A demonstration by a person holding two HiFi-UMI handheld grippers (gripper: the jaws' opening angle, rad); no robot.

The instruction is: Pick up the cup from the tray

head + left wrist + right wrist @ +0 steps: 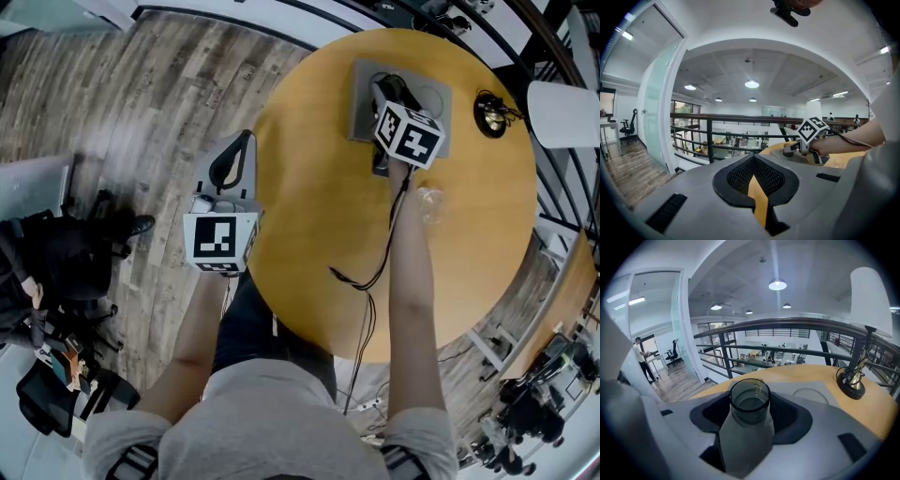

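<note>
A dark see-through cup [750,401] stands upright on the grey tray [825,392] in the right gripper view. My right gripper [752,412] is open around it, one black pad on each side, with a gap showing on both sides. In the head view this gripper [394,91] reaches over the tray [441,98] at the table's far side and hides most of the cup. My left gripper [247,137] hangs at the table's left edge, shut and empty. In its own view its fingertips [753,158] meet, well short of the tray.
The round wooden table [328,206] carries a small lamp [489,112] with a white shade [869,296] right of the tray. A faint clear glass-like thing [431,202] lies beside my right forearm. A railing [787,329] runs beyond the table. A cable [375,272] trails from the right gripper.
</note>
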